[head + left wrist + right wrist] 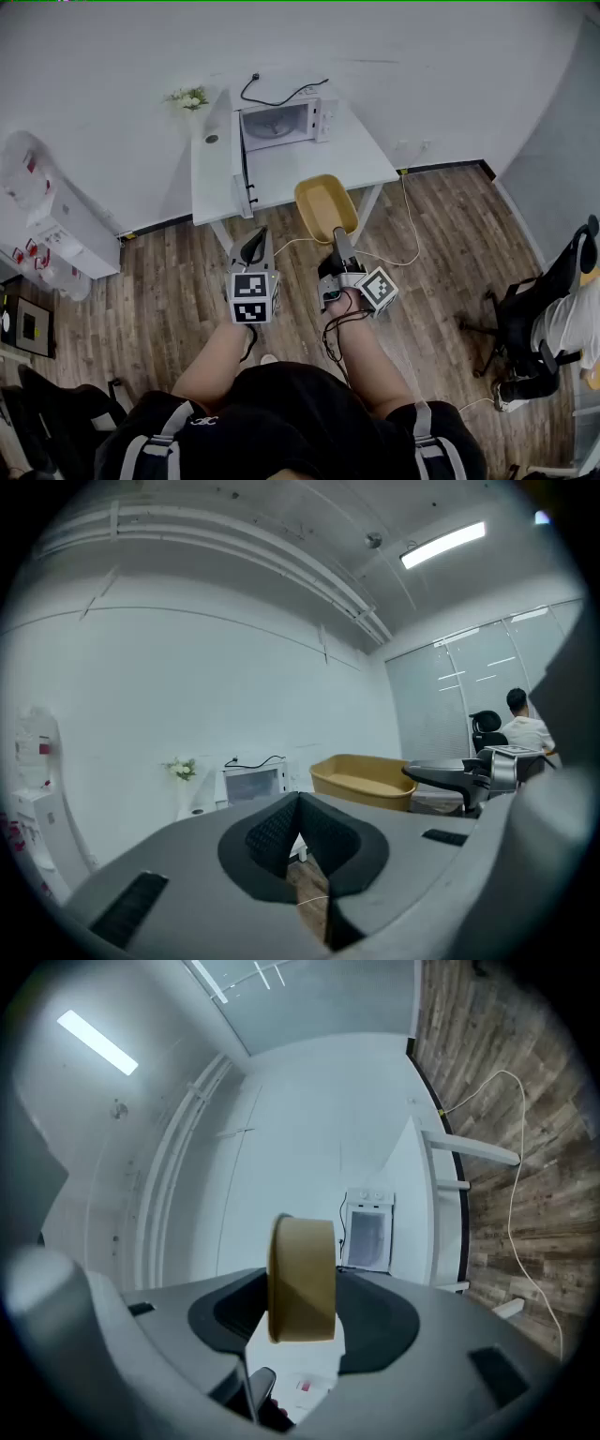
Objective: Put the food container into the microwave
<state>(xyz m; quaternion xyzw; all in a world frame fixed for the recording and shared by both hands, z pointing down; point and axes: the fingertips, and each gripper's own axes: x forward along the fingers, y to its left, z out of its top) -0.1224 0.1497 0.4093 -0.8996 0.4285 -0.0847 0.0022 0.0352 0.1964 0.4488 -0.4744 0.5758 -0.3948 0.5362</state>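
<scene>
The white table (281, 173) stands ahead of me, the microwave (278, 122) at its back with the door swung open. The tan food container (325, 206) is in the air by the table's near edge, its rim clamped in my right gripper (337, 239) (my left gripper (255, 242) is pressed together, empty). I judge this the carry; next it must travel forward, level, into the cavity.

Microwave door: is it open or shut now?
Open. The head view shows the door swung out toward the person, and the white inside of the microwave is visible.
</scene>
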